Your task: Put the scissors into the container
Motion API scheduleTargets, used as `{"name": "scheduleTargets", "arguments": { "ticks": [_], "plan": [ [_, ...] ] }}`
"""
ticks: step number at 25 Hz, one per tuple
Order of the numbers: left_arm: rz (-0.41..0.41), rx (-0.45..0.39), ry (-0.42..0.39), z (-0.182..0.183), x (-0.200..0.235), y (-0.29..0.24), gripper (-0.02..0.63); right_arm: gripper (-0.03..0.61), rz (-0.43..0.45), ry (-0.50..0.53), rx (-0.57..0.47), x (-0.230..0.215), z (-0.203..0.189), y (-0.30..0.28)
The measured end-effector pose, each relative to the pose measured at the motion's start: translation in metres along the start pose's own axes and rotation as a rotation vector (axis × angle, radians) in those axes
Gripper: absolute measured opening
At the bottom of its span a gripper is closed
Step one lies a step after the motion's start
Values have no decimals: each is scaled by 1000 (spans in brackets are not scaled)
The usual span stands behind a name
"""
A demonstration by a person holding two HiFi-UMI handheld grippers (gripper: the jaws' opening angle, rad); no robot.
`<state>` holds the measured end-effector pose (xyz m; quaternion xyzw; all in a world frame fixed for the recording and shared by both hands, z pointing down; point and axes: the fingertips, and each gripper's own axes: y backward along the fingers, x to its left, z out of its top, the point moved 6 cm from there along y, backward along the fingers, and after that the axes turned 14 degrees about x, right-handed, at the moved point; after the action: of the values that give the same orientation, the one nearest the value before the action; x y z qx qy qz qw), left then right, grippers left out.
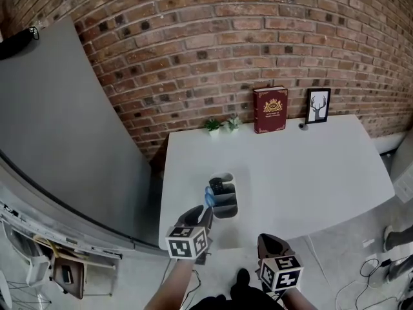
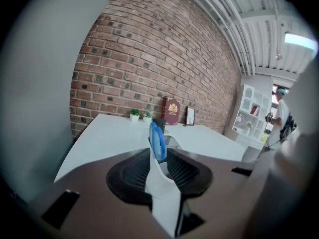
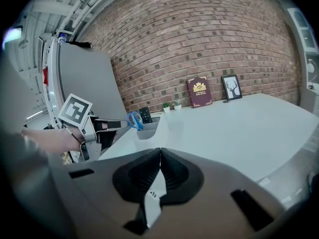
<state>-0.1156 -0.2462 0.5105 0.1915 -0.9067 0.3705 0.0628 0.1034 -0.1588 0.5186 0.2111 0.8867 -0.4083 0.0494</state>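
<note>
Scissors [image 1: 209, 197] with blue handles hang at the left rim of the grey container [image 1: 227, 206] on the white surface [image 1: 310, 166], held by the left claw [image 1: 206, 206]. The left gripper view shows its jaws clamped on the blade end, which seems sheathed in white. In the right gripper view, the right claw [image 3: 159, 156] is pressed together and empty.

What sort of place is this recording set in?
Likely an office or studio space: an exposed brick wall, a white table with a red book, framed deer print and small plants, and white shelving nearby.
</note>
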Motion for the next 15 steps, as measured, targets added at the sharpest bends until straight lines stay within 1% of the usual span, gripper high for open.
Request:
{"name": "scheduleTargets", "arguments": {
  "ticks": [8,15],
  "plan": [
    [20,14,13,-18,2,15,89,2,16,20,7,7,1,-3],
    [34,27,13,-35,-1,26,58,1,23,36,7,12,1,-3]
  ]
}}
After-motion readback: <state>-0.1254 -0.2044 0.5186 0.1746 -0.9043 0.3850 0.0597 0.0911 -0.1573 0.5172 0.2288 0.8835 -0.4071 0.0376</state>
